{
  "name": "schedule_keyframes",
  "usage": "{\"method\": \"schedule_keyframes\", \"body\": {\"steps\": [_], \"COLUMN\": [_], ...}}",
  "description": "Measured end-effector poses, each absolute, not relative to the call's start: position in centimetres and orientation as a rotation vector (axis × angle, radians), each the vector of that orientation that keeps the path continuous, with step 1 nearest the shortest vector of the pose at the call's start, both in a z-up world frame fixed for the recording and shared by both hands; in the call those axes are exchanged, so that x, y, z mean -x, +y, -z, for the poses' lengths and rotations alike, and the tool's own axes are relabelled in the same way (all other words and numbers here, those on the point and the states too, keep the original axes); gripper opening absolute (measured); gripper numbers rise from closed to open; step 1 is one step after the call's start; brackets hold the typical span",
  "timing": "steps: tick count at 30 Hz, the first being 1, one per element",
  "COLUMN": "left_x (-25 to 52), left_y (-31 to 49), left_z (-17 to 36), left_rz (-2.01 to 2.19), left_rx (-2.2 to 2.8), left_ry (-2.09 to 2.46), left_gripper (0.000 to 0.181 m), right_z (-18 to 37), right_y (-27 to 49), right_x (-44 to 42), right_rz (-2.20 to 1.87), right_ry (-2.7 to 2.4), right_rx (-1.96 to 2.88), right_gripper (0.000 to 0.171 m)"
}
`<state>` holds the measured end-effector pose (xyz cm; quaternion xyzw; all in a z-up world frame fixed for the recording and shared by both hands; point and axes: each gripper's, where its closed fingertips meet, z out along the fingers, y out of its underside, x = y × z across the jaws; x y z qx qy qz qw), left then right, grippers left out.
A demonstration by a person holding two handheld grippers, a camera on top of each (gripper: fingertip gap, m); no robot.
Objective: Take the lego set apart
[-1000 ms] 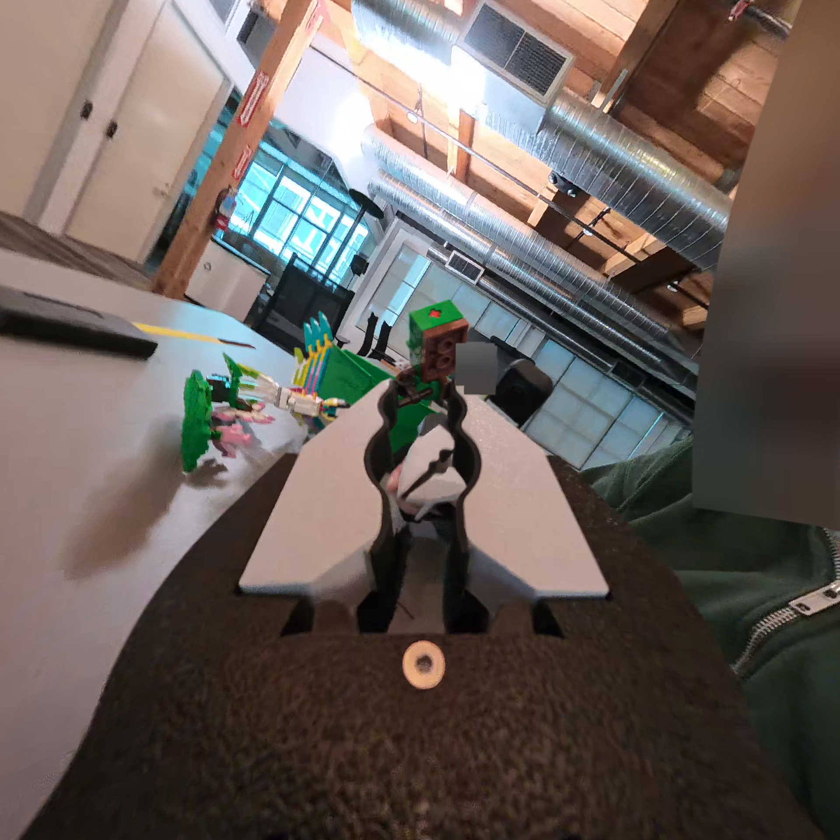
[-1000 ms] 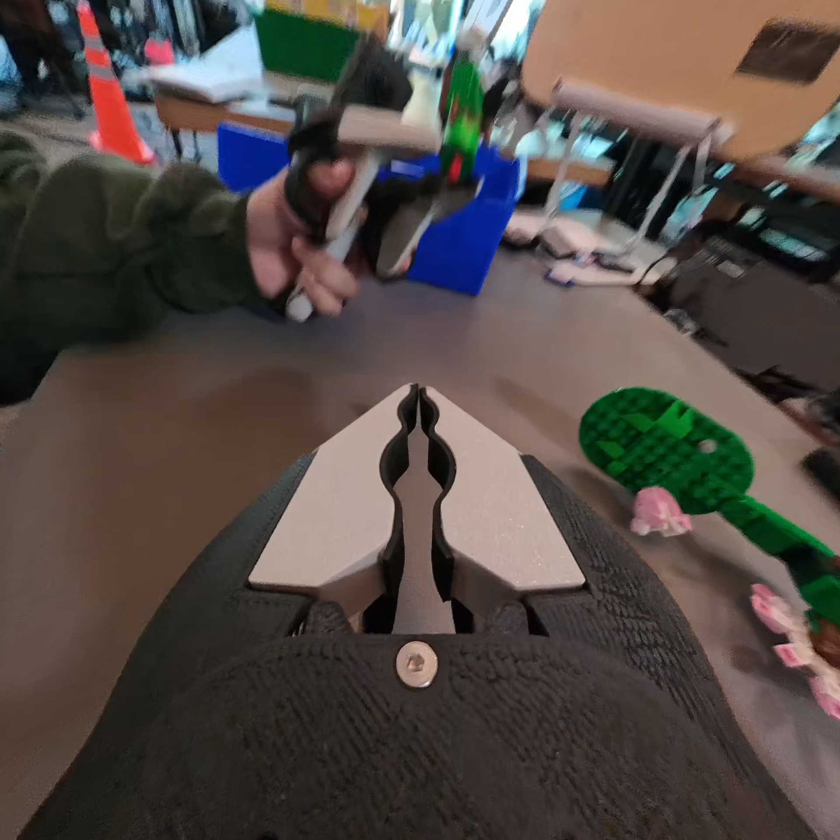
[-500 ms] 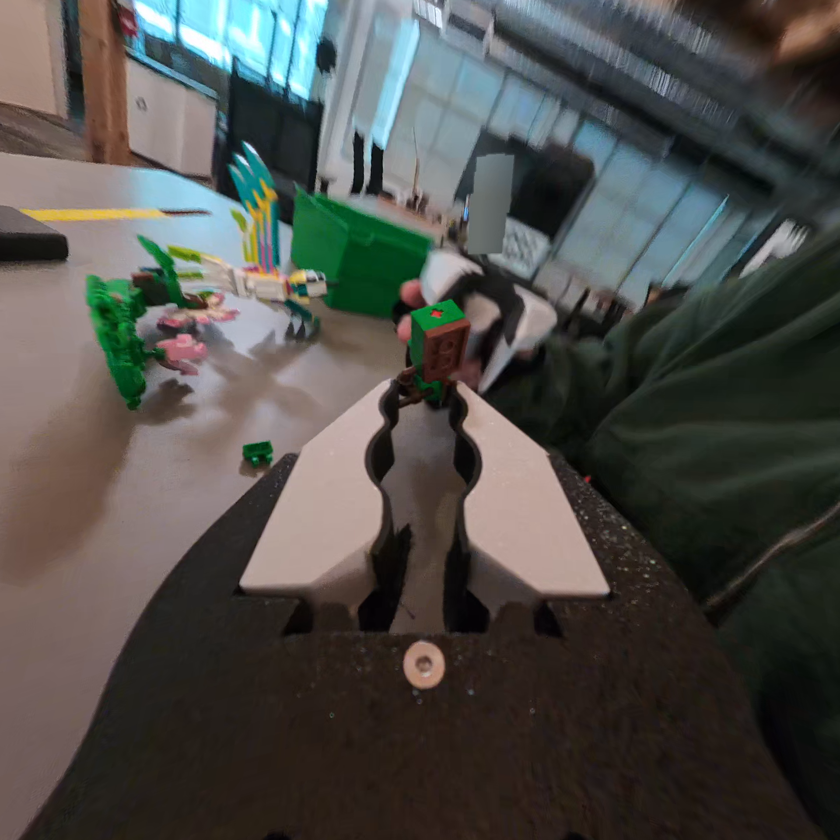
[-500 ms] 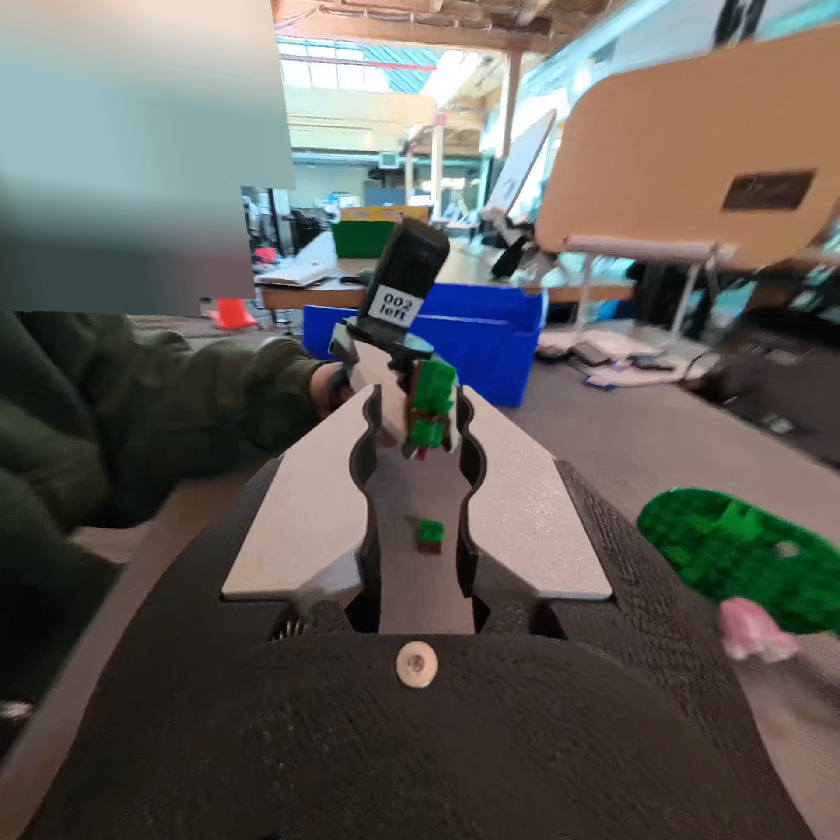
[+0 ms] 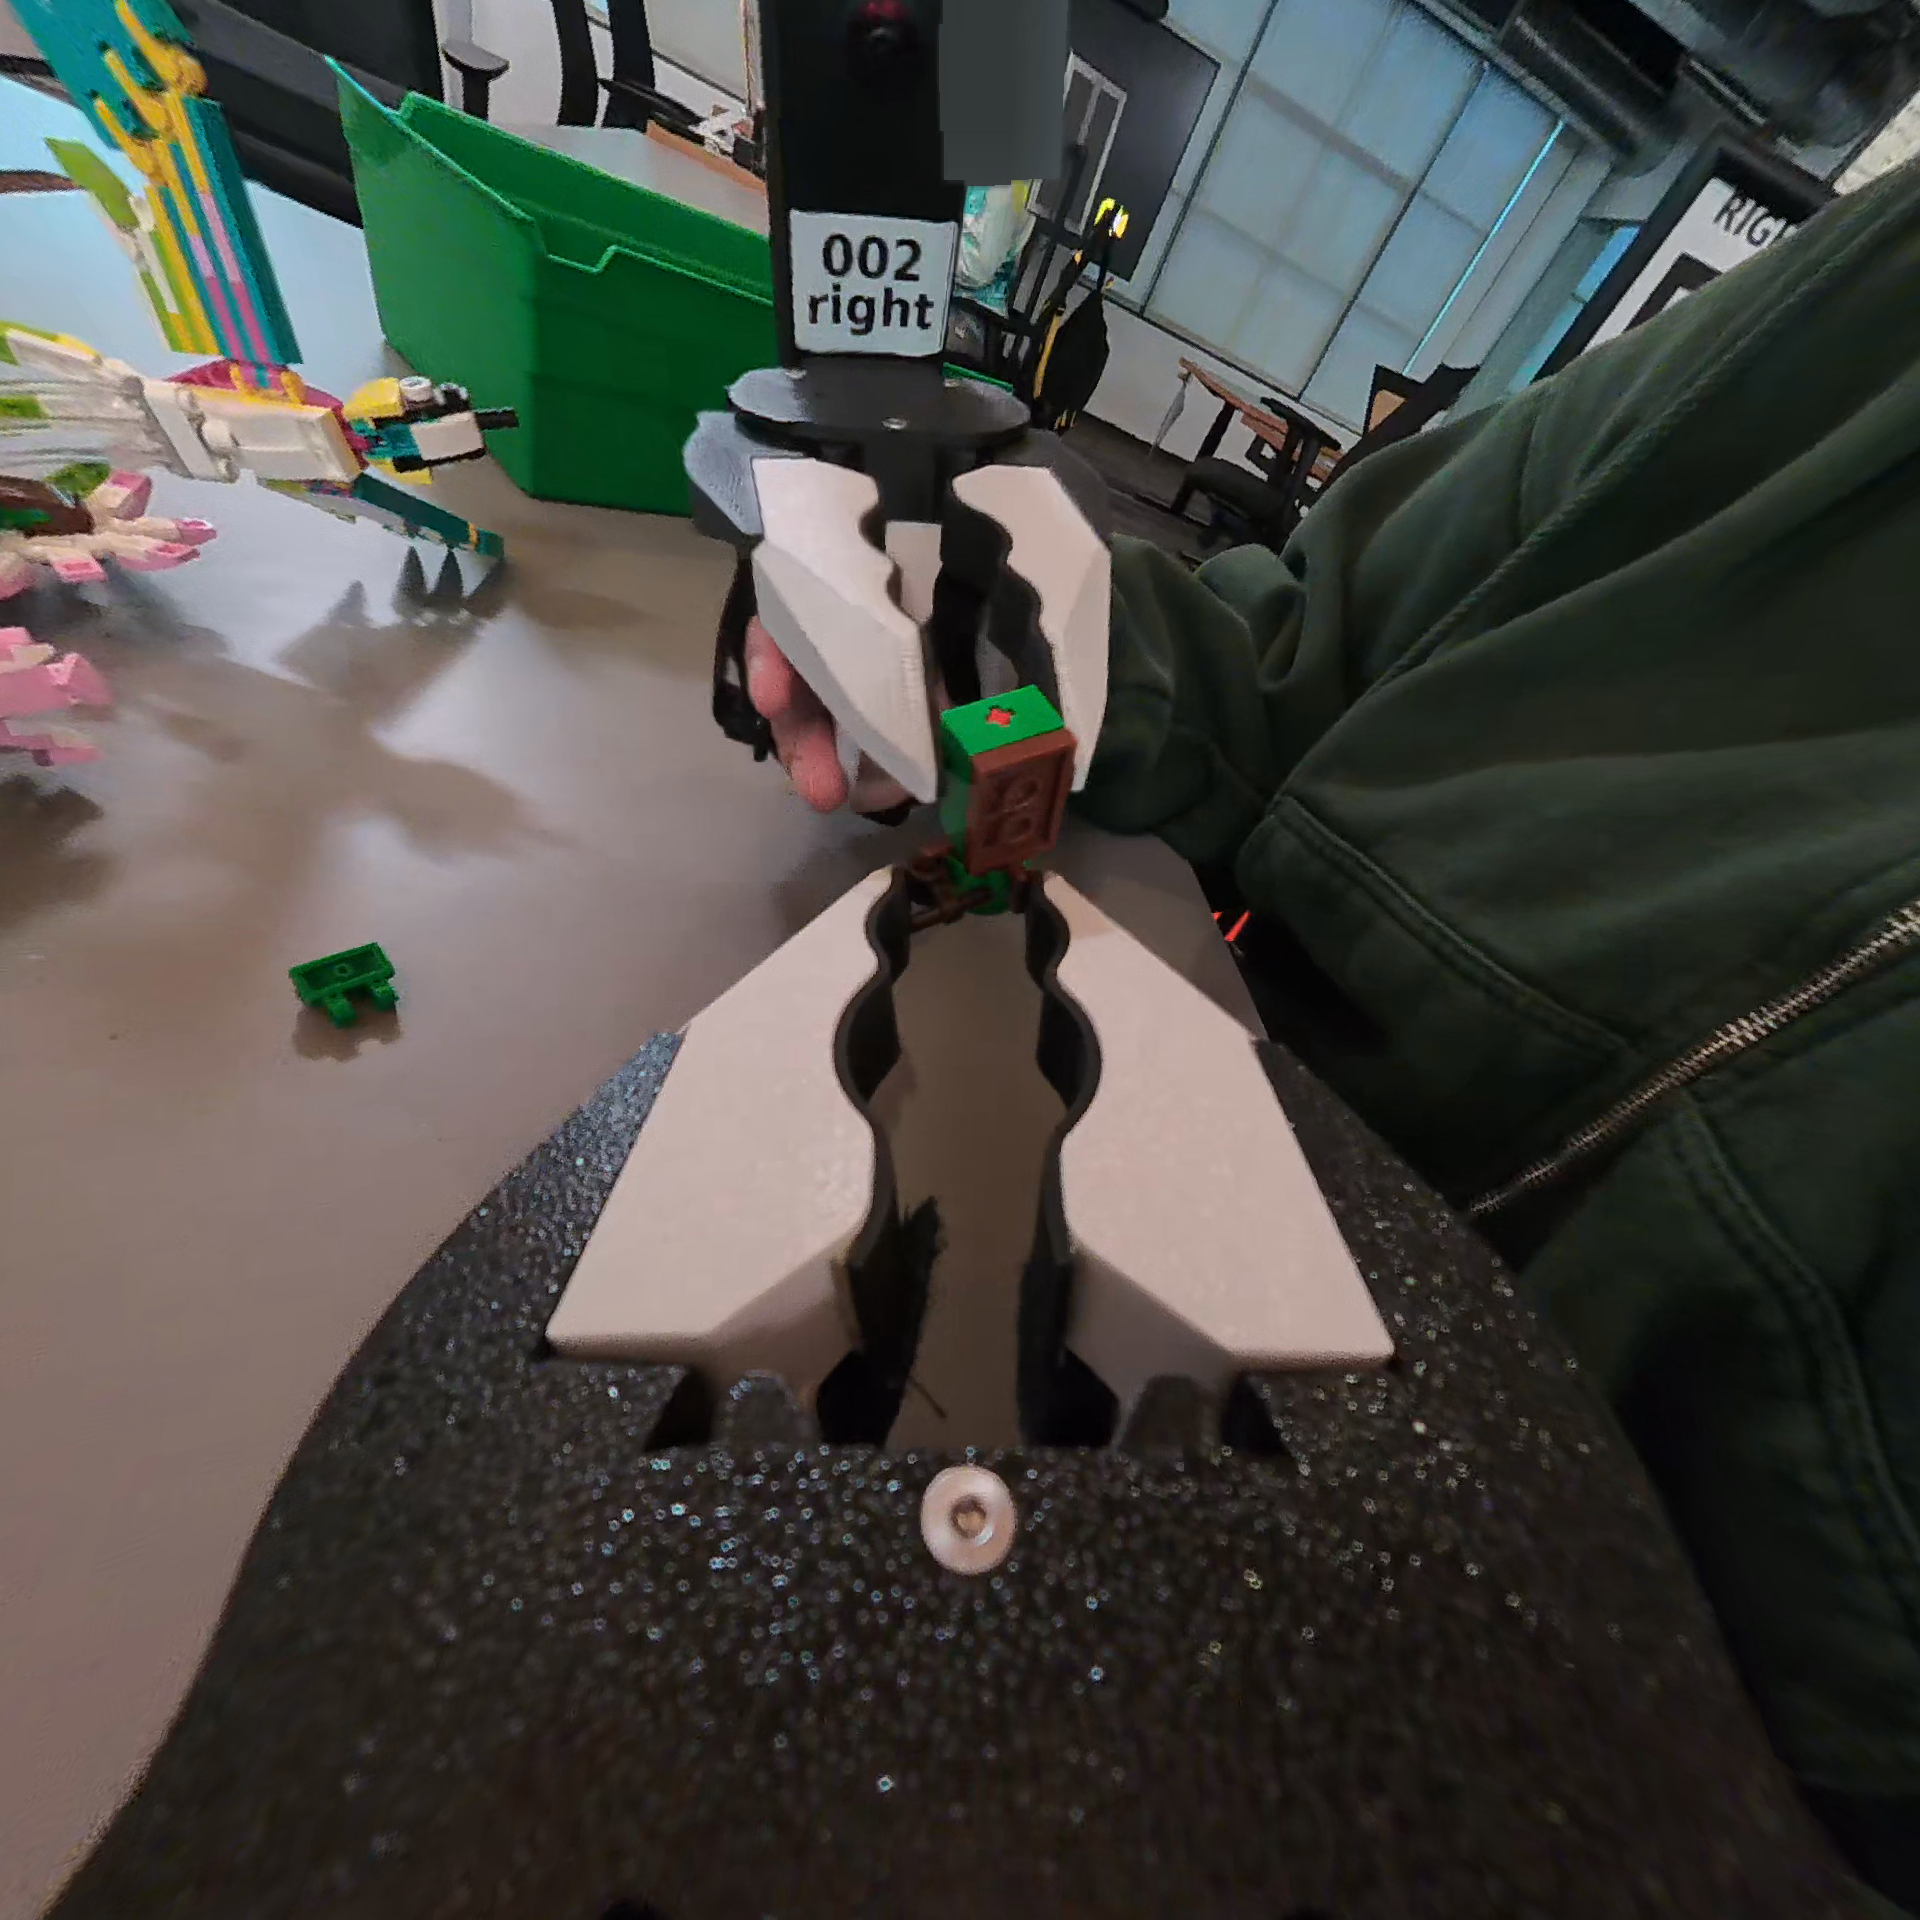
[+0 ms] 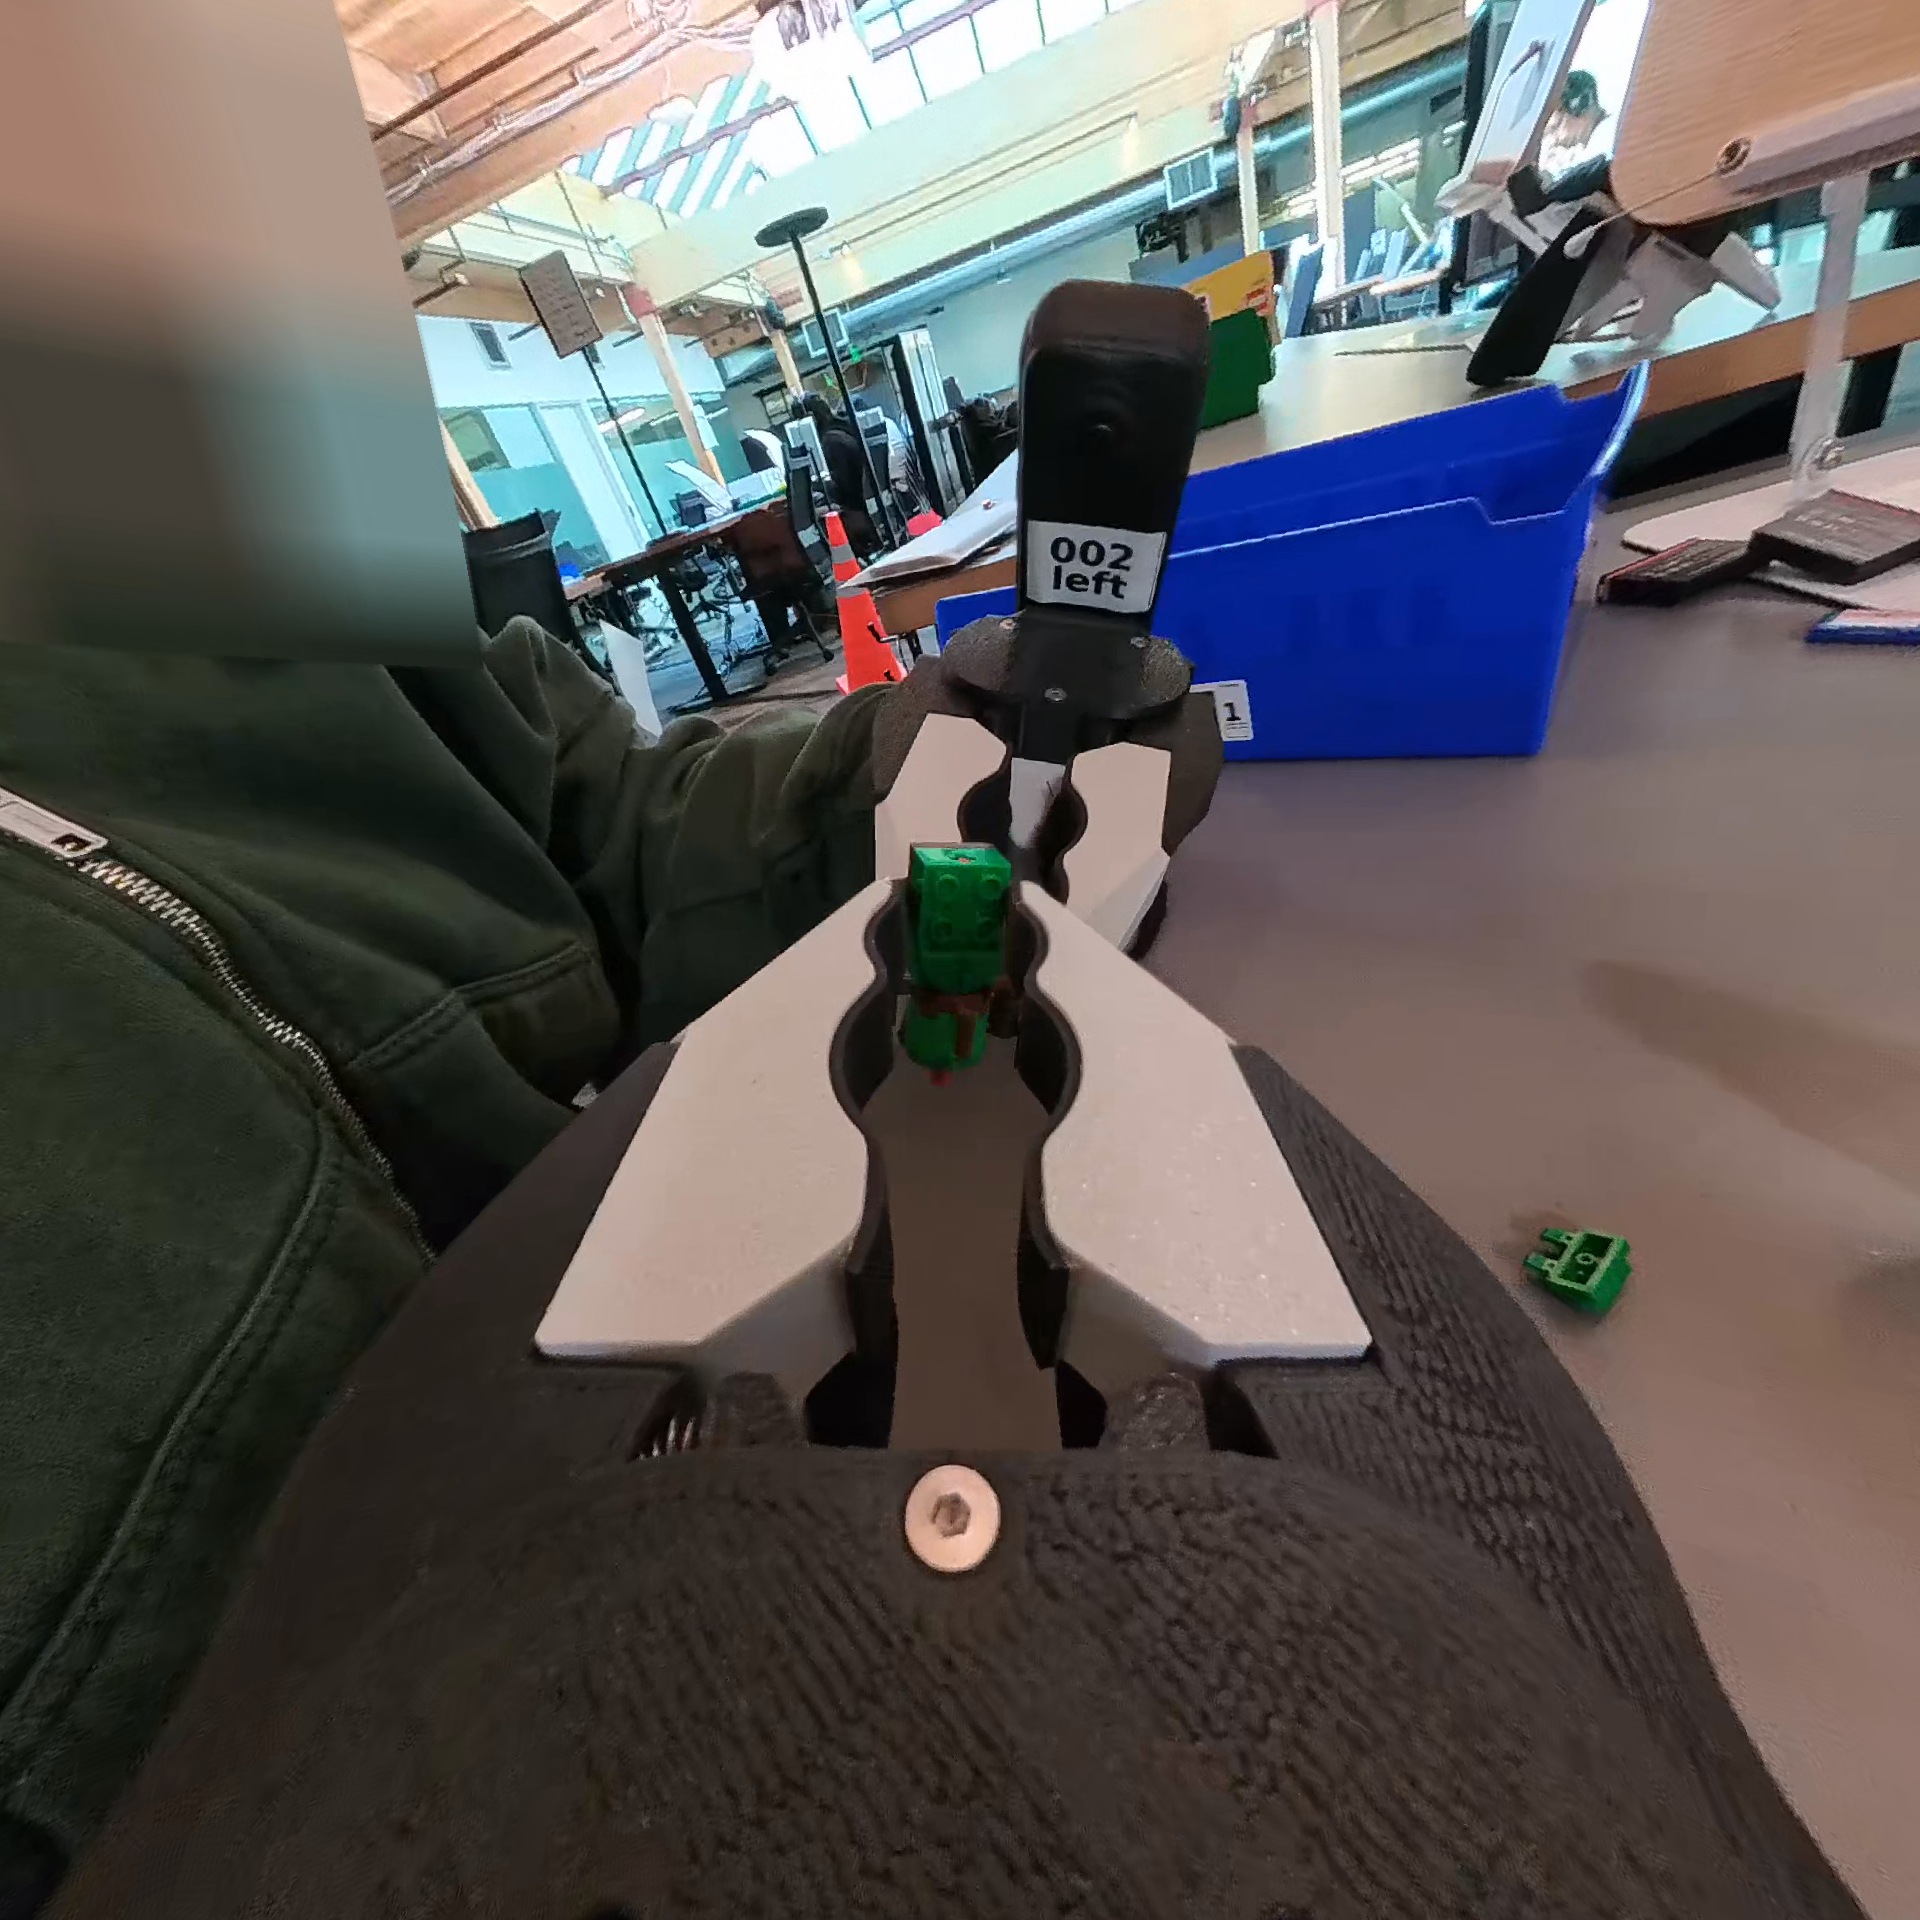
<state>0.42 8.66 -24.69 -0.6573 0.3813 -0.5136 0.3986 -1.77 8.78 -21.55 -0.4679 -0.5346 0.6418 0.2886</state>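
Observation:
A small lego piece (image 5: 1006, 800) of green and brown bricks is held in the air between my two grippers, which face each other tip to tip. My left gripper (image 5: 966, 896) is shut on its lower, stem-like end. My right gripper (image 6: 958, 902) has its fingers on either side of the green block (image 6: 958, 914) at the other end and grips it. A small green clip brick (image 5: 343, 982) lies loose on the grey table (image 5: 312, 1195); it also shows in the right wrist view (image 6: 1579, 1268).
A lego bird model (image 5: 270, 436) and pink lego flowers (image 5: 52, 686) lie at the left of the table. A green bin (image 5: 561, 312) stands behind them. A blue bin (image 6: 1403, 623) stands across the table. A person's green jacket sleeve (image 5: 1558, 727) is close by. The tips of both grippers are at nearly the same place. About 20 cm separates my left fingertips from the lego bird model (image 5: 270, 436).
My left gripper has swung down from pointing at the ceiling, still holding the piece. My right gripper has come up to it, opened, and narrowed its jaws around the green block.

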Motion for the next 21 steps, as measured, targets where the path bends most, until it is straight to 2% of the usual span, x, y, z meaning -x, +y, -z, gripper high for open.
{"method": "schedule_keyframes", "body": {"steps": [6, 9, 16, 21], "left_x": [0.1, 1.0, 1.6, 1.6], "left_y": [10.1, 11.0, 11.4, 11.4], "left_z": [23.8, 22.3, 21.9, 21.9], "left_rz": [1.245, 1.211, 1.015, 1.000], "left_rx": [1.624, 1.555, 1.500, 1.499], "left_ry": [0.851, 0.768, 0.804, 0.812], "left_gripper": [0.025, 0.043, 0.023, 0.021], "right_z": [21.1, 21.2, 21.8, 21.7], "right_y": [10.2, 11.2, 11.0, 11.1], "right_x": [1.8, 1.7, 2.0, 2.0], "right_rz": [-1.698, -1.606, -1.468, -1.486], "right_ry": [-1.325, -1.300, -1.361, -1.341], "right_rx": [1.259, 1.257, 1.228, 1.222], "right_gripper": [0.015, 0.015, 0.015, 0.015]}}
